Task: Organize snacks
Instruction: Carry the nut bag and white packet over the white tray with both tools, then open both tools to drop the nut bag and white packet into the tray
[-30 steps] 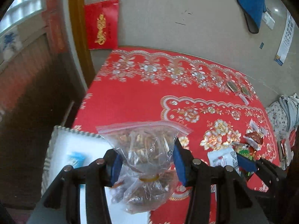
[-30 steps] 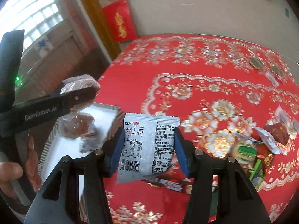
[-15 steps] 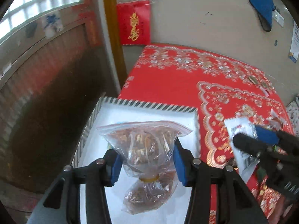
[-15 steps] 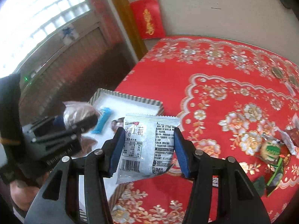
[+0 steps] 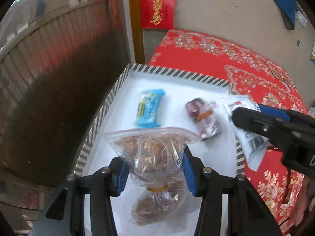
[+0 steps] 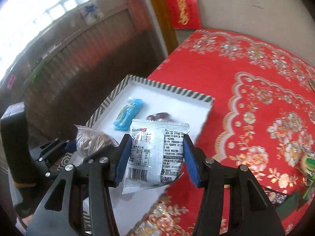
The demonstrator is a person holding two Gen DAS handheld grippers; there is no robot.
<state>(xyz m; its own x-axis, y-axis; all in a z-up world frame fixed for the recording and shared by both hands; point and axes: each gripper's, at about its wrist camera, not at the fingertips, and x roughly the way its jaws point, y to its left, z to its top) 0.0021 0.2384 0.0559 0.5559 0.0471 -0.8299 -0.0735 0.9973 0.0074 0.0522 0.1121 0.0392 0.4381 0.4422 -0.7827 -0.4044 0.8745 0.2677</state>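
Note:
My left gripper (image 5: 154,172) is shut on a clear zip bag of brown nuts (image 5: 155,157) and holds it above the white tray (image 5: 177,90) with a striped rim. My right gripper (image 6: 156,157) is shut on a white snack packet (image 6: 155,151) with printed text, held over the tray's right side (image 6: 208,106). On the tray lie a blue wrapped snack (image 5: 149,107) and a small bag of dark red sweets (image 5: 205,118). The right gripper shows at the right of the left wrist view (image 5: 244,118). The left gripper with its bag shows at the lower left of the right wrist view (image 6: 84,143).
The tray sits at the left edge of a table with a red flowered cloth (image 6: 256,98). More wrapped snacks (image 6: 307,163) lie on the cloth at the far right. A wall with red hangings (image 5: 157,7) stands behind, and a dark drop lies left of the tray.
Both grippers have swung left over the tray, each still holding its snack. The tray's blue snack and red sweets have come into plain view.

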